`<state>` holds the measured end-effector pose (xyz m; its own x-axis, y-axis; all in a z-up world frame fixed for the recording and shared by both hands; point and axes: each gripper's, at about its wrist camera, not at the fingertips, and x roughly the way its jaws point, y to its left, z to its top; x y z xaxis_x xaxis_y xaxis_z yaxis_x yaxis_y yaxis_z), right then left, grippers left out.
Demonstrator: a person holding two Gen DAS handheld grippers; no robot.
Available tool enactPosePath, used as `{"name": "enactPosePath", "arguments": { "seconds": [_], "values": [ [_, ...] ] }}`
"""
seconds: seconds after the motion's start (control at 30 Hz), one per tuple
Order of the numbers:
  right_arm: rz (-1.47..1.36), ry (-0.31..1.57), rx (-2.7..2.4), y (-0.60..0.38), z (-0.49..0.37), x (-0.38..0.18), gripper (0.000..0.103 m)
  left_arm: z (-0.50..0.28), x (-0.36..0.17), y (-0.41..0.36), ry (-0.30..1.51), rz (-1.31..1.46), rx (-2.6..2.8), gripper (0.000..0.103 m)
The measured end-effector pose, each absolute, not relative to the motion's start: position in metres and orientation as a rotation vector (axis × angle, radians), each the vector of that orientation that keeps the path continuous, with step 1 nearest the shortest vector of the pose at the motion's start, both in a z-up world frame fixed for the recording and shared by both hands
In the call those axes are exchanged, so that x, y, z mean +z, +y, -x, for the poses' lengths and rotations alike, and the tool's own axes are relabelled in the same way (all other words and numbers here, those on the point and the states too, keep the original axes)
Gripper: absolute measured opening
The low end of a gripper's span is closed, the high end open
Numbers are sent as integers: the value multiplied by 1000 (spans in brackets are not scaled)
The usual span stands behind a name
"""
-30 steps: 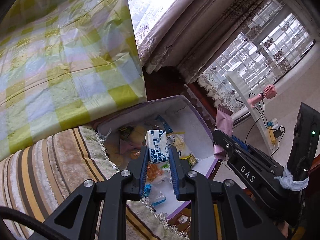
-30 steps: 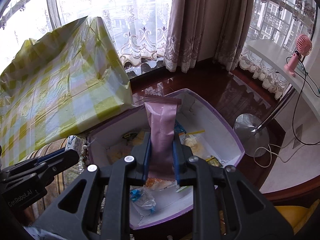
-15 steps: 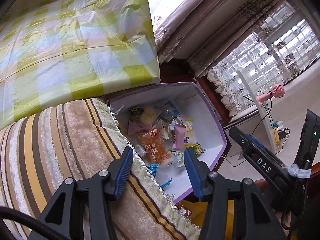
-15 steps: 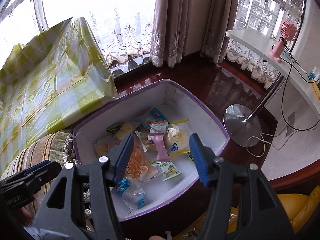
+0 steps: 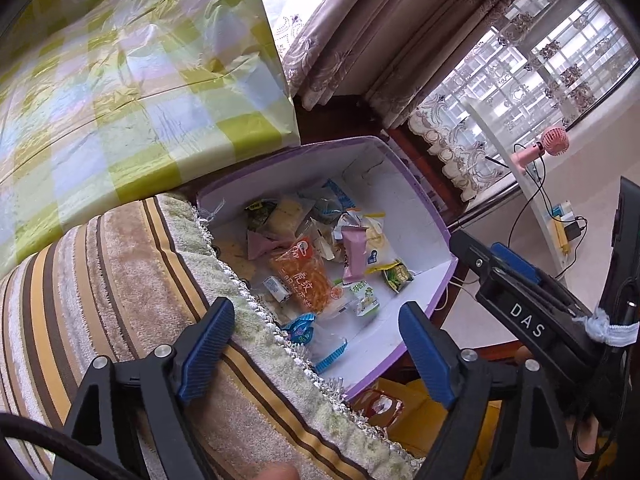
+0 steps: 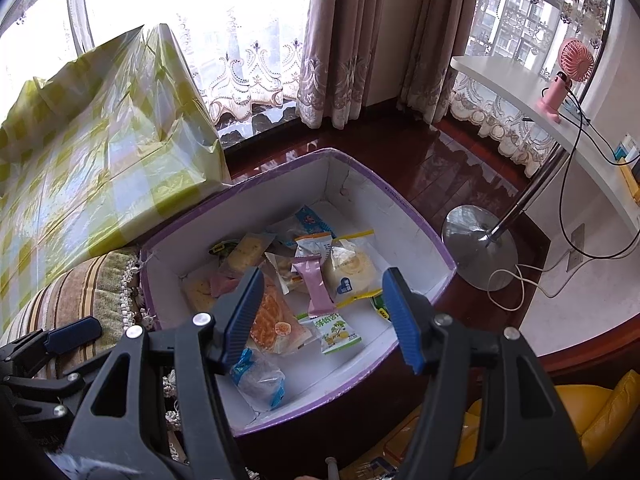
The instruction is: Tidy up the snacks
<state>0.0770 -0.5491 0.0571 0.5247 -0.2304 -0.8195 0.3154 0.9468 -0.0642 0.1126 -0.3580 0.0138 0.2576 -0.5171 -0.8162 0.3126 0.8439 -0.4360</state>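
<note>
A white box with a purple rim (image 5: 420,208) (image 6: 400,216) holds several snack packets. Among them a pink wrapper (image 5: 354,252) (image 6: 316,284) lies flat beside an orange snack bag (image 5: 304,280) (image 6: 272,316). A small blue-and-white packet (image 5: 276,286) rests by the box's near wall. My left gripper (image 5: 316,312) hovers over the box's near edge. Its jaws are opening and nothing is between them. Above the middle of the box my right gripper (image 6: 323,278) stands open, also holding nothing.
A yellow-green checked cloth (image 5: 120,80) covers a surface behind the box. A striped fringed cover (image 5: 100,280) borders the box on the left. A fan's metal base (image 6: 480,248) and loose cables lie on the floor to the right. A yellow cushion (image 6: 592,412) is at bottom right.
Both grippers opened. The left let go of a blue-and-white packet and the right let go of the pink wrapper, which now lies in the box. The left jaws widened further.
</note>
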Motion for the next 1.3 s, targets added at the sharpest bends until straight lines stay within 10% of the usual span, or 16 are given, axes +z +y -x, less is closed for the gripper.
{"name": "enactPosePath", "arguments": {
  "seconds": [1.3],
  "values": [
    [-114, 975, -327, -554, -78, 54, 67, -117, 15, -361, 1183, 233, -588, 93]
  ]
}}
